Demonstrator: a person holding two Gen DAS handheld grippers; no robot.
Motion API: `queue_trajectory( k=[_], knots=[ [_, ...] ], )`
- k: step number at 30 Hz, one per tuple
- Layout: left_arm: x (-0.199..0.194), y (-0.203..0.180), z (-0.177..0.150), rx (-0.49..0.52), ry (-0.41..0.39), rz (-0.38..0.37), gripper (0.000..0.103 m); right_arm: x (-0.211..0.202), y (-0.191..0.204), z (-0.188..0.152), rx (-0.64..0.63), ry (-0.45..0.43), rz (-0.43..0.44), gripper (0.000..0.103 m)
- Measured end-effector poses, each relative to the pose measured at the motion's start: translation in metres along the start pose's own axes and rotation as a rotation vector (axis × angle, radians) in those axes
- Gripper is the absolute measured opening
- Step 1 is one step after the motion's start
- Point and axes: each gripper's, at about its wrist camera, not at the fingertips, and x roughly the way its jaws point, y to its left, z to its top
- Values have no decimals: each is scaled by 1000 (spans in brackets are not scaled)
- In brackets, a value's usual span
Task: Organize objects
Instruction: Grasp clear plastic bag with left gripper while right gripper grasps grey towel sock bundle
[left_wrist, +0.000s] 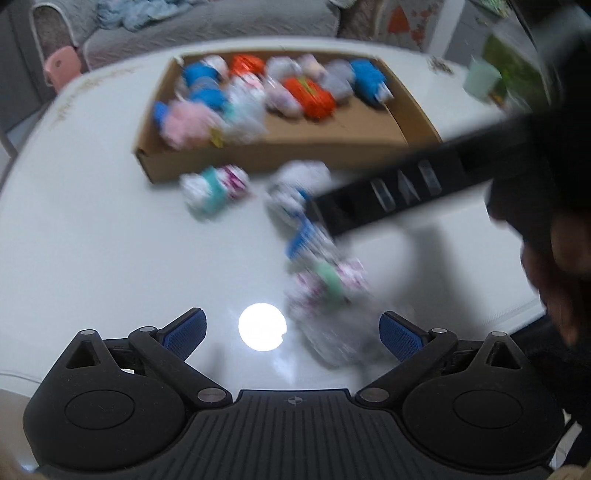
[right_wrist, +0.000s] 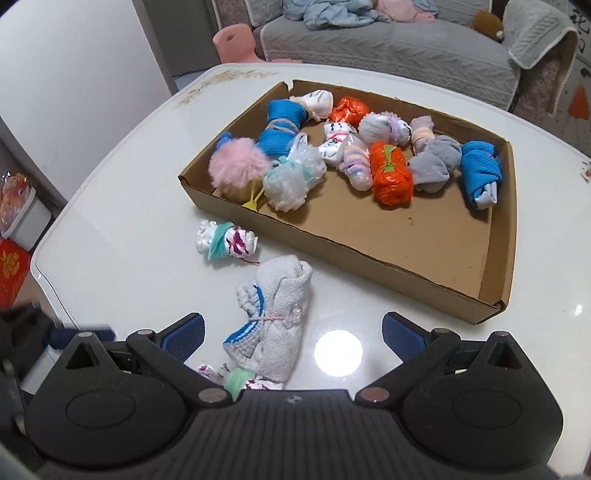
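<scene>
A shallow cardboard box (right_wrist: 495, 236) sits on the table (right_wrist: 122, 206), with a sofa (right_wrist: 388, 44) behind the table. Rolled sock bundles (right_wrist: 391, 173) lie in the box, mostly toward its far side. Three bundles lie on the table before the box: one (right_wrist: 225, 240) near its front wall, a larger one (right_wrist: 273, 314) closer in, and a third (right_wrist: 240, 380) nearest.

Three sock bundles (right_wrist: 271, 317) beside filled cardboard tray (right_wrist: 495, 295)

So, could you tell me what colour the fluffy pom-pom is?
Pink pom-pom, clearest in the right wrist view.
</scene>
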Motion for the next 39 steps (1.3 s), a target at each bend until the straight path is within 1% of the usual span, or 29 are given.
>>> queue_trajectory(
  k=[3, 7, 9, 11, 13, 15, 16, 17, 18, 20, 22, 23, 24, 25, 27, 28, 29, 30, 35, 39],
  knots=[
    [11, -7, -5, -1, 10, -17, 101, 4, -4, 0, 16, 9, -4, 102],
    [24, -10, -7, -61, 5, -38, 100, 11, -1, -1, -2, 24, -3, 102],
    [32, -12, -10, -94, 8, -61, 97, 16, 0, -2, -8, 32, -1, 102],
    [36, -13, -13, -118, -7, -84, 95, 21, 1, -3, -5, 41, 2, 102],
    [38, -15, -13, -127, -27, -100, 92, 26, 2, -3, -2, 52, 6, 102],
    [37, -16, -14, -136, -45, -124, 80, 31, 2, -2, -1, 61, 0, 102],
    [36, -16, -13, -133, -51, -130, 76, 33, 2, -2, 1, 66, -2, 102],
    [35, -17, -13, -135, -55, -138, 71, 35, 1, -2, 3, 71, -5, 102],
    [35, -16, -13, -141, -55, -147, 69, 36, 1, -1, 6, 73, -8, 102],
    [35, -17, -14, -142, -55, -151, 68, 39, -1, 0, 9, 83, -9, 102],
    [35, -16, -14, -142, -56, -153, 68, 42, -3, 0, 11, 92, -14, 97],
    [35, -16, -14, -139, -57, -152, 67, 43, -3, 0, 14, 93, -16, 91],
    [34, -17, -13, -135, -59, -150, 66, 45, -4, 0, 18, 96, -14, 84],
    [34, -19, -13, -132, -59, -149, 66, 45, -5, 0, 25, 98, -9, 79],
    [34, -19, -12, -125, -59, -147, 65, 45, -6, 1, 36, 99, -5, 61],
    [34, -20, -11, -123, -60, -147, 65, 44, -6, 1, 41, 98, -6, 56],
    [33, -20, -11, -120, -61, -148, 63, 43, -6, 2, 45, 96, -5, 46],
    [32, -17, -9, -116, -62, -148, 62, 42, -7, 3, 49, 95, 0, 44],
    [29, -17, -9, -101, -65, -149, 60, 40, -10, 3, 61, 88, 18, 41],
    [24, -9, -9, -99, -67, -143, 59, 35, -13, 2, 58, 86, 46, 39]
  ],
)
